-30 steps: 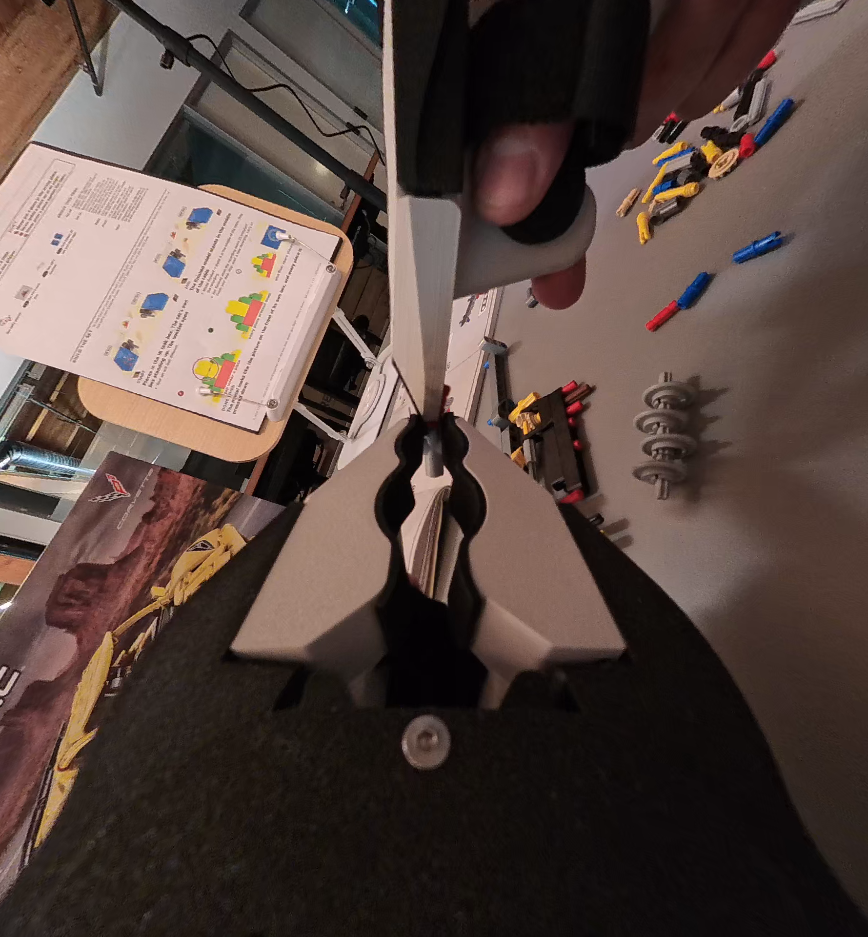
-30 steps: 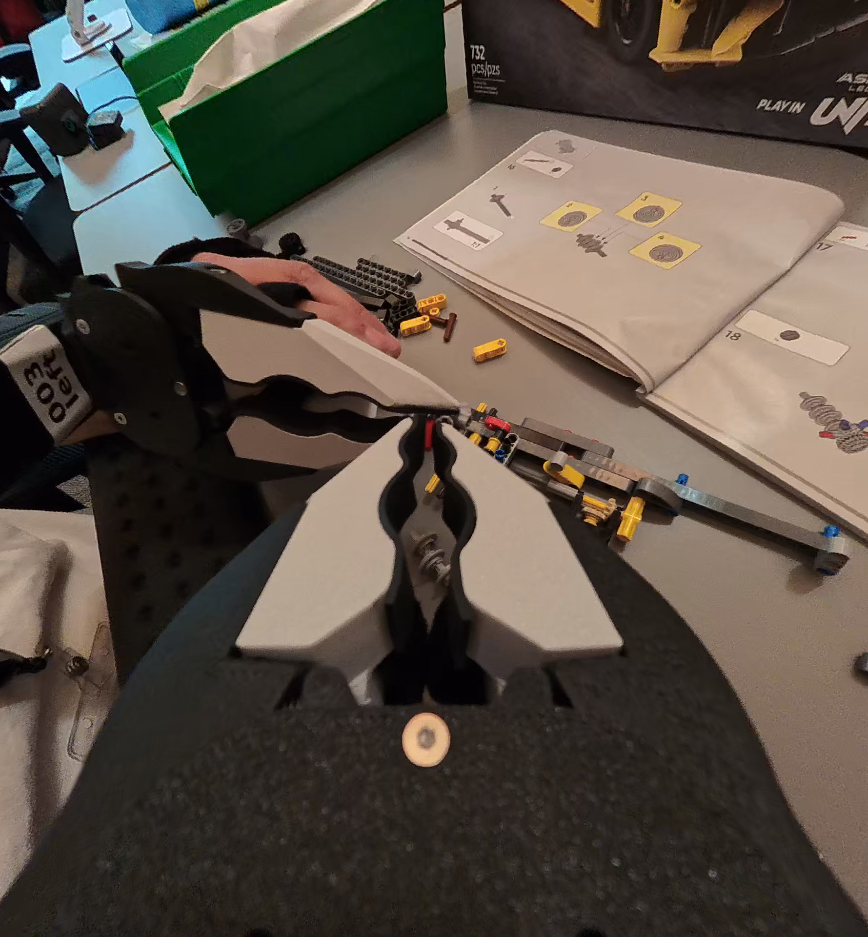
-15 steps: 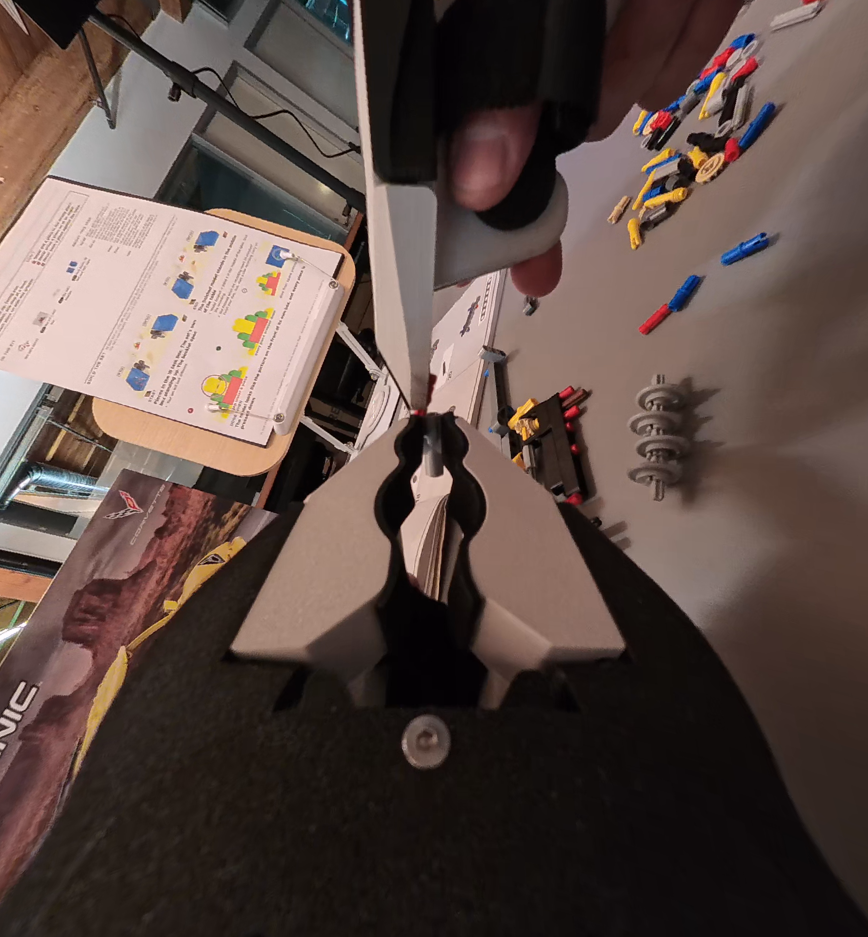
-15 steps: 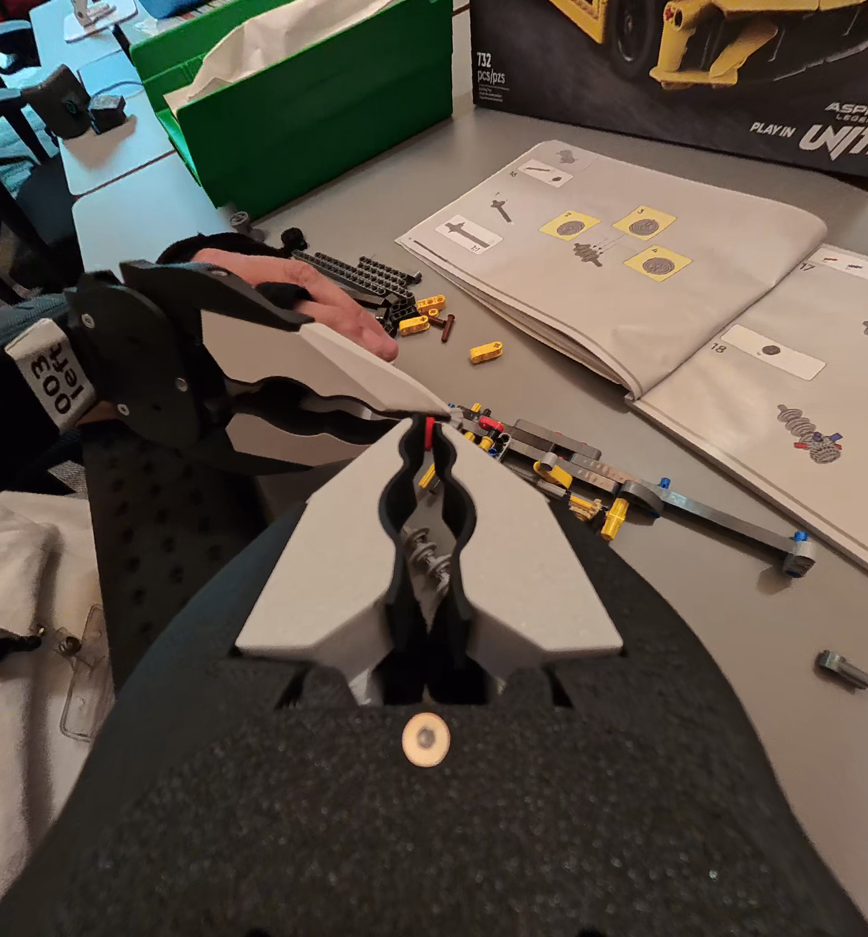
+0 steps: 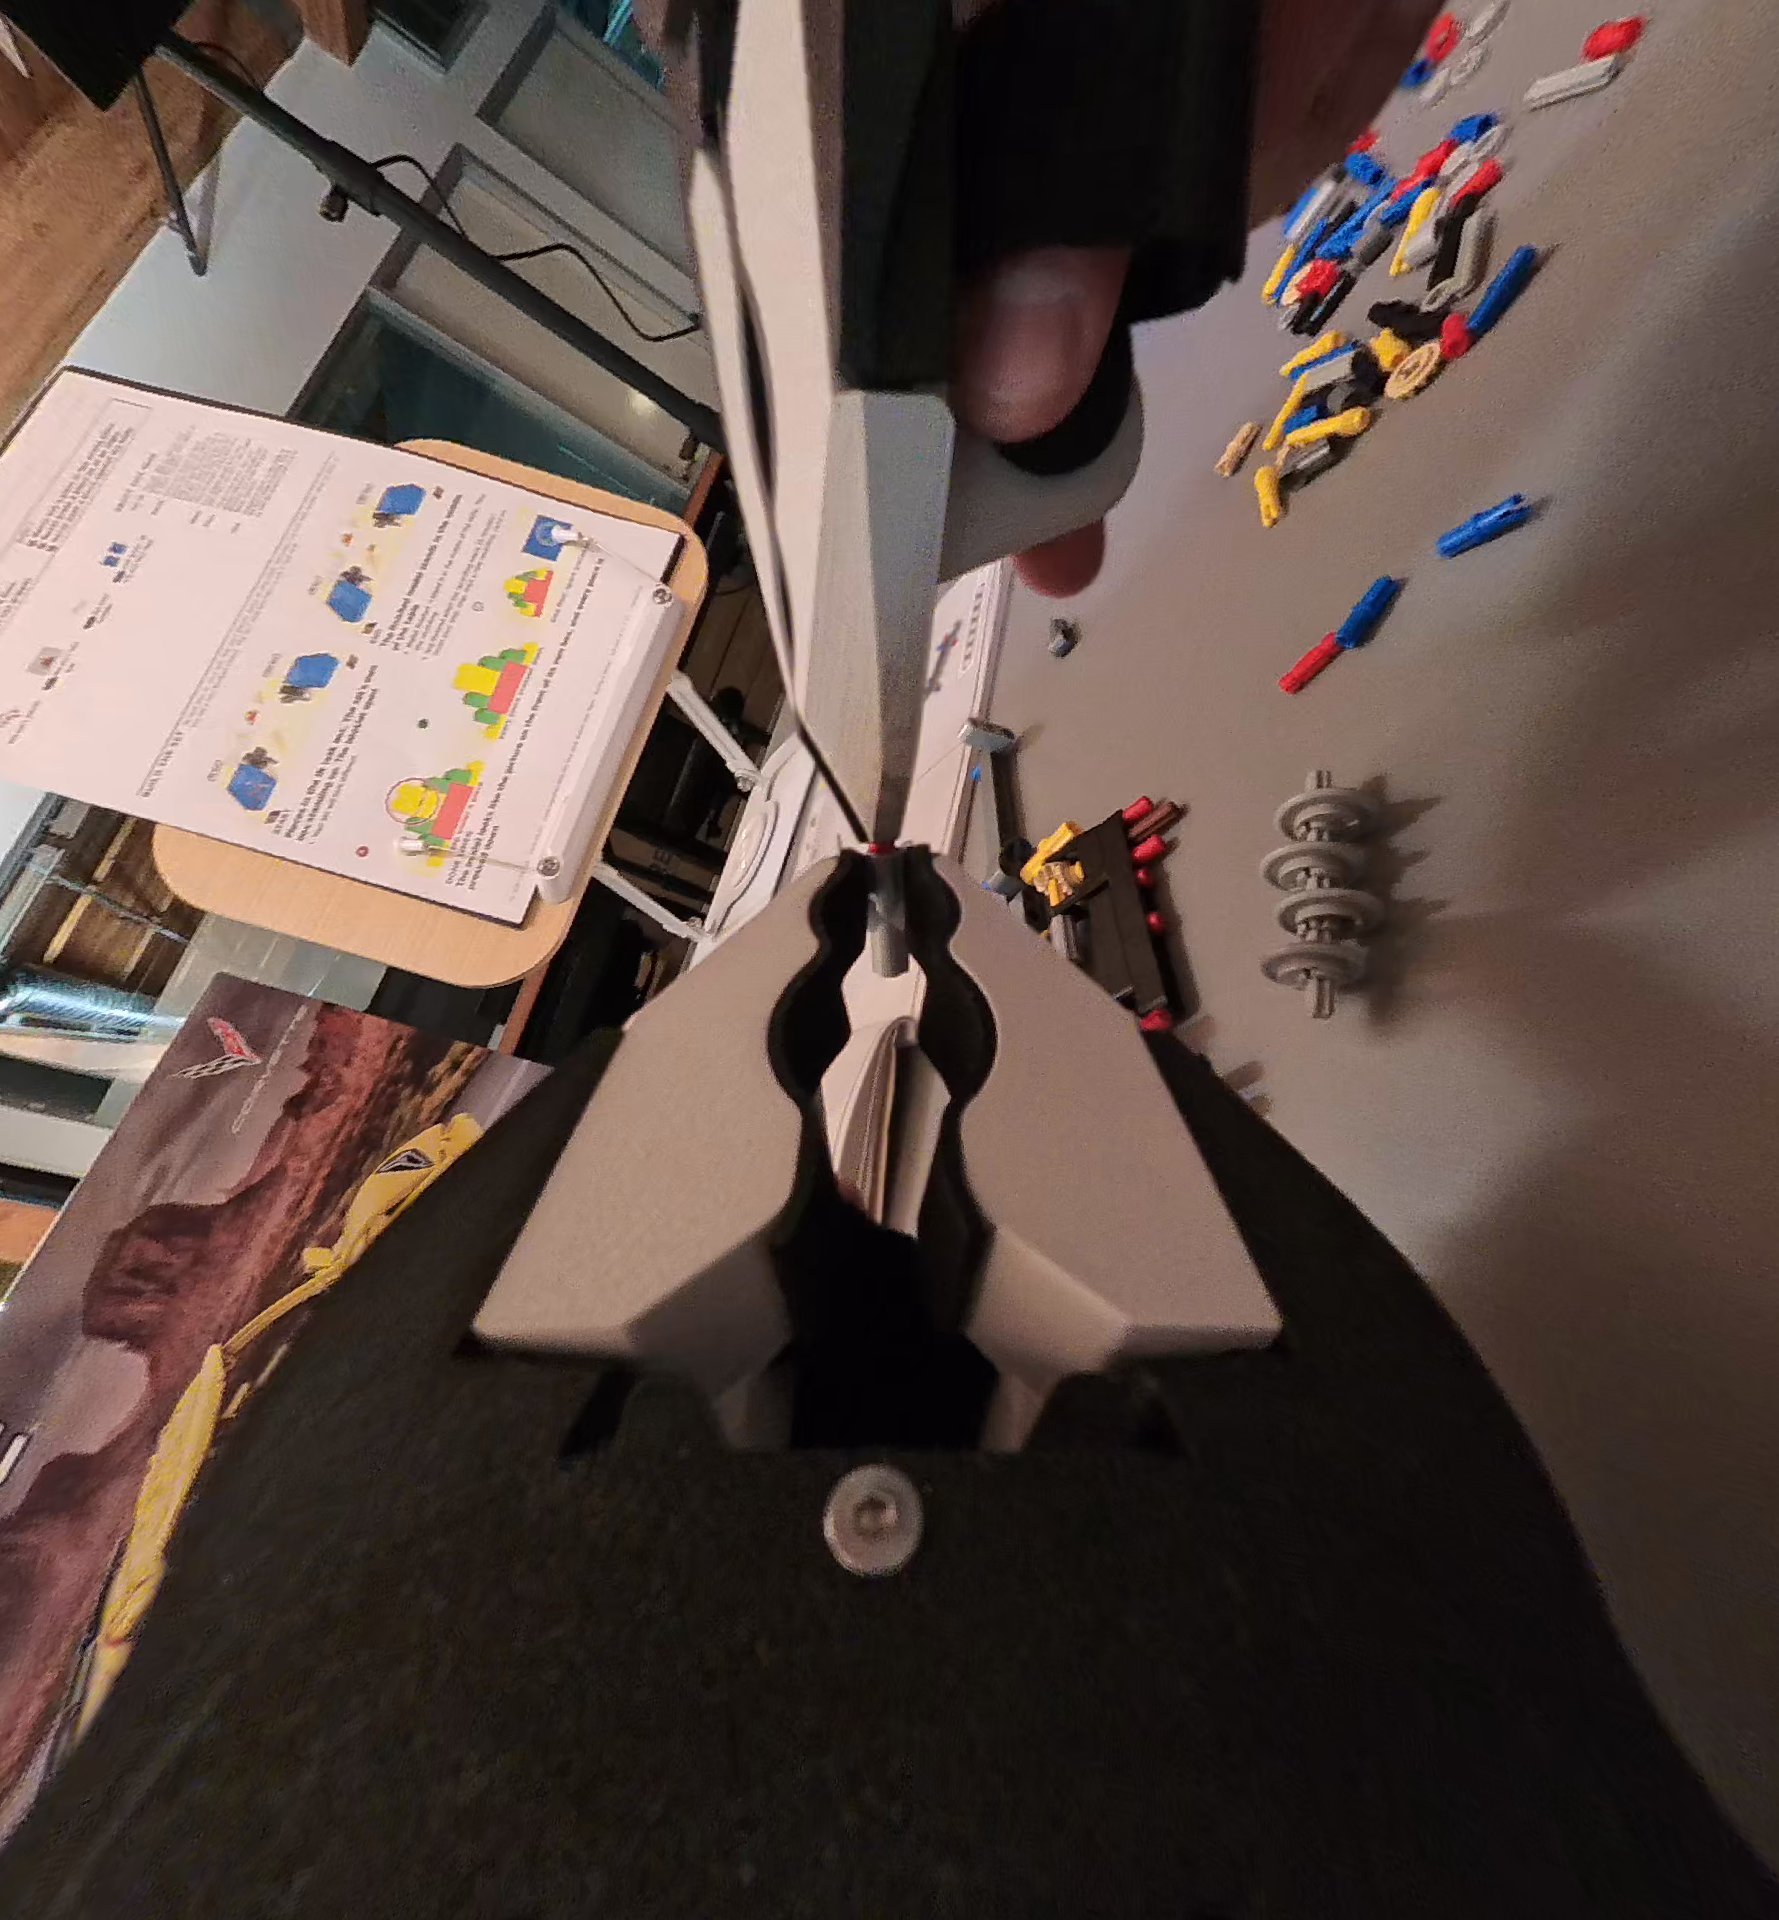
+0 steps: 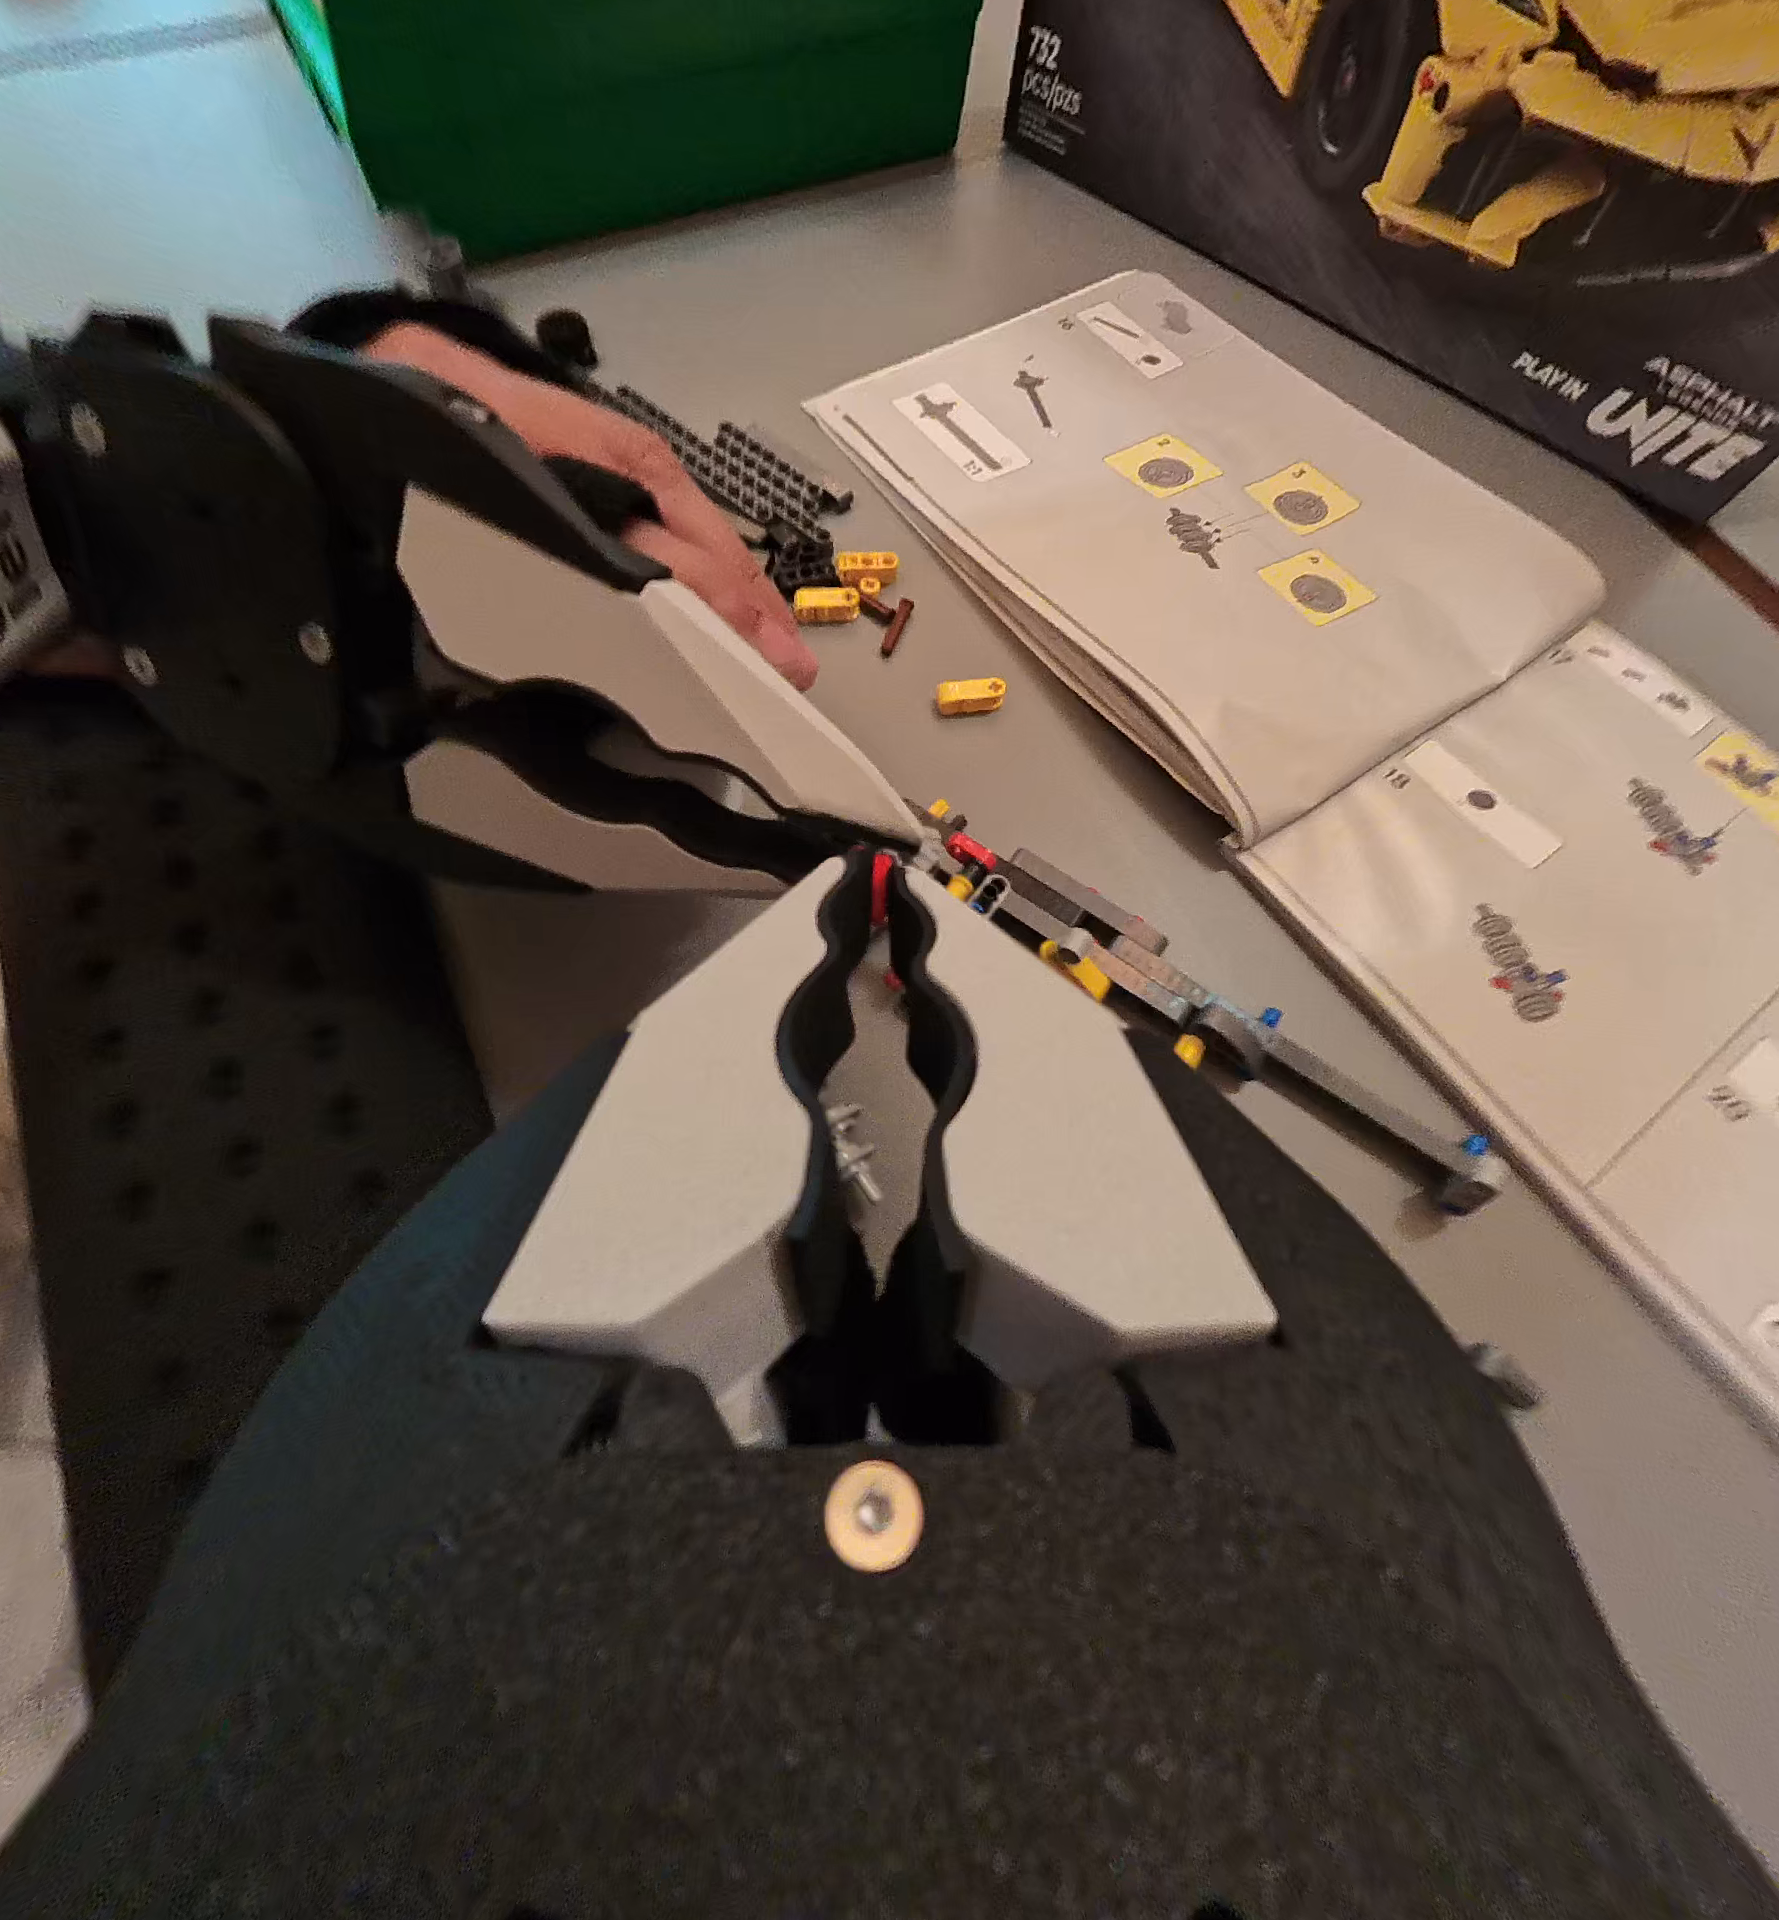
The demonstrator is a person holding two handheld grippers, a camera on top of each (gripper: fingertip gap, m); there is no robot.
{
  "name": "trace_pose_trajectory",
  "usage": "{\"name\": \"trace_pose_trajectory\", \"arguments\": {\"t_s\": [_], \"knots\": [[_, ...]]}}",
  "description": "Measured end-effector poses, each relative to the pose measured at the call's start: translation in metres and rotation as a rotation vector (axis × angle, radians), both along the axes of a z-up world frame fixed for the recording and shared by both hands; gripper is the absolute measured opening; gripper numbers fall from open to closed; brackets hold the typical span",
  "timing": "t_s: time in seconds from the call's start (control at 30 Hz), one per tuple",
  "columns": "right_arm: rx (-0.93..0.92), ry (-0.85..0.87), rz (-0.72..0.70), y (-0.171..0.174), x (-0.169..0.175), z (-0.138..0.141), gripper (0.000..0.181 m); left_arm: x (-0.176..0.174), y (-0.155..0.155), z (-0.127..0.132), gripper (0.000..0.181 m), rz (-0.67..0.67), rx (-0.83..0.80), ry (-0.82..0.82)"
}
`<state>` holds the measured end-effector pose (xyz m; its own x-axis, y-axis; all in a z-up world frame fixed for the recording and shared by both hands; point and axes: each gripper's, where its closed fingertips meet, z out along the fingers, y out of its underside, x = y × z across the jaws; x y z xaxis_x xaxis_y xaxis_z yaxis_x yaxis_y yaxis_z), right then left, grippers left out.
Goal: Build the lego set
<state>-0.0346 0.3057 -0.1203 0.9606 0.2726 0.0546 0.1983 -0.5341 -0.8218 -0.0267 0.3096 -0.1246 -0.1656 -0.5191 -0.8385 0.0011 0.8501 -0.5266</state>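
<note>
In the left wrist view my left gripper (image 5: 883, 864) is shut on a small grey lego pin (image 5: 885, 920) that stands upright between its tips. My right gripper (image 5: 867, 805) comes down from above, tip to tip with it, with a bit of red at the meeting point. In the right wrist view my right gripper (image 6: 877, 864) is shut on a small red lego piece (image 6: 877, 896). The left gripper (image 6: 890, 831) reaches in from the left and touches its tips. Both are held above the grey table (image 6: 968, 312).
A long grey, black and yellow lego assembly (image 6: 1103, 925) lies just beyond the tips. A grey gear axle (image 5: 1321, 894) lies beside it. There are also an open instruction booklet (image 6: 1280, 540), the set's box (image 6: 1487, 208), a green box (image 6: 636, 104), loose yellow pieces (image 6: 968, 694) and a pile of mixed pieces (image 5: 1384, 270). The tips of both grippers are at nearly the same place.
Both grippers stay tip to tip, shut on their pieces. They have shifted slightly together, and the right wrist view is now blurred by the motion.
</note>
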Motion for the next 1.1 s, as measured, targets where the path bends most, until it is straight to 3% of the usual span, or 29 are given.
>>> {"name": "trace_pose_trajectory", "arguments": {"t_s": [0.13,0.27,0.47,0.63,0.9,1.1], "knots": [[-0.016,-0.169,0.083,-0.003,-0.003,0.001,0.002,-0.005,-0.004,0.001,0.006,-0.042,-0.055,0.02],[-0.053,-0.197,0.134,-0.006,-0.006,0.001,0.002,-0.008,-0.007,0.002,0.006,-0.064,-0.067,0.028],[-0.188,-0.293,0.148,-0.011,-0.004,-0.014,0.002,-0.005,-0.011,-0.012,0.006,-0.028,0.109,0.058],[-0.177,-0.293,0.1,-0.007,-0.006,-0.012,0.002,-0.006,-0.008,-0.009,0.006,-0.006,0.081,0.056],[-0.084,-0.264,-0.005,0.001,-0.002,0.002,0.002,-0.002,-0.004,0.0,0.006,0.01,-0.23,0.101],[-0.042,-0.141,-0.045,0.003,-0.001,0.008,0.012,-0.001,-0.002,0.002,0.006,0.017,-0.205,0.076]]}}
